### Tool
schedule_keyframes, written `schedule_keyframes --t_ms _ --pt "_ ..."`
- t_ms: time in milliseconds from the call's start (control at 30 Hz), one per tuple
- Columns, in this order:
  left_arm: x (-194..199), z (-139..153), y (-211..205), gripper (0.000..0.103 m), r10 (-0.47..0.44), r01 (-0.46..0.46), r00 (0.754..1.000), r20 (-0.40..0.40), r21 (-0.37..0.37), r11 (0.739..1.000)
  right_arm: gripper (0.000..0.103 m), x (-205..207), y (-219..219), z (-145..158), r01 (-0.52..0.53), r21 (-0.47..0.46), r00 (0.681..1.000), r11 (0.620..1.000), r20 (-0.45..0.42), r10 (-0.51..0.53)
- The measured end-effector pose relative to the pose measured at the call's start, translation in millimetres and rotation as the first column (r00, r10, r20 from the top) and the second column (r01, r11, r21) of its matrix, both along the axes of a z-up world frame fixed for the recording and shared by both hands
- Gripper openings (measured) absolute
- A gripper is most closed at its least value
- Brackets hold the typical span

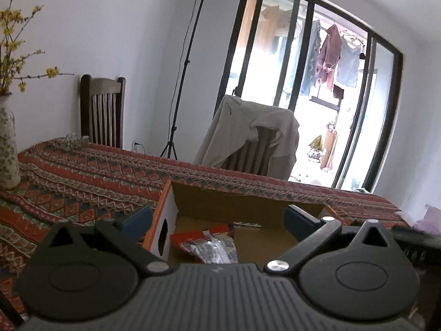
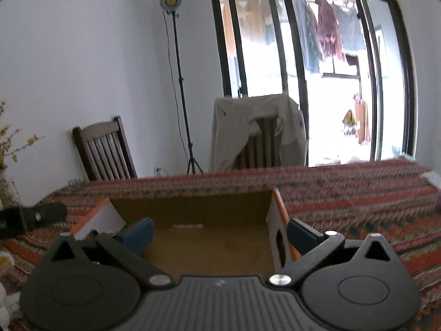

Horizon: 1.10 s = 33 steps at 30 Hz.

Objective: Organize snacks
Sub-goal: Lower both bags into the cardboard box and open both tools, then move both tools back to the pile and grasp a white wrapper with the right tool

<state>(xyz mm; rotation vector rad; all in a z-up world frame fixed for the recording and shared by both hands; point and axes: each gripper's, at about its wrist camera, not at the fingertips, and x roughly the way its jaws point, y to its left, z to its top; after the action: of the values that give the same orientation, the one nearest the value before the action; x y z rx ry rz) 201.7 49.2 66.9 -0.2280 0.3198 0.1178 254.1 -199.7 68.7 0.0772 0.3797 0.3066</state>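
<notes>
Inside the cardboard box (image 1: 248, 207) on the table, we see a snack packet (image 1: 208, 244) lying flat, its long axis running slantwise from the near side toward the left wall. It is red and silver, crinkled. Our left gripper (image 1: 217, 218) and right gripper (image 2: 219, 230) stand wide apart, empty. A patterned red tablecloth (image 1: 82, 171) covers the table; chairs (image 1: 102, 110) and a window (image 1: 317, 82) lie beyond.

Overexposed daylight glare through the glass doors (image 1: 317, 88), fisheye-bent edges, motion-blurred right-wrist view.
</notes>
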Motion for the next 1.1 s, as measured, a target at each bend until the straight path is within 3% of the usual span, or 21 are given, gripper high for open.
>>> schedule_keyframes --t_ms 233,433,667,800,1100 --pt "-33 6 2 0.103 -0.018 0.018 1.000 -0.007 0.016 1.000 0.103 -45 -9 20 -0.012 -0.030 0.998 0.999 0.055 0.014" --pt "-64 -7 10 0.103 -0.025 0.028 0.998 -0.060 0.050 0.998 0.103 -83 -24 8 -0.031 -0.078 0.998 0.996 0.053 0.035" --pt "-96 -44 19 0.103 0.003 0.004 0.986 -0.169 0.041 0.999 0.103 -108 -46 -26 -0.021 -0.093 0.999 0.995 -0.037 0.018" --pt "-110 -69 23 0.103 -0.001 -0.002 0.971 -0.238 -0.015 1.000 0.103 -120 -55 -43 -0.015 -0.082 0.996 0.997 -0.090 0.008" --pt "-130 -74 17 0.103 -0.024 0.013 0.977 -0.210 -0.055 0.998 0.103 -133 -53 -61 -0.034 -0.096 0.986 0.995 -0.163 0.018"
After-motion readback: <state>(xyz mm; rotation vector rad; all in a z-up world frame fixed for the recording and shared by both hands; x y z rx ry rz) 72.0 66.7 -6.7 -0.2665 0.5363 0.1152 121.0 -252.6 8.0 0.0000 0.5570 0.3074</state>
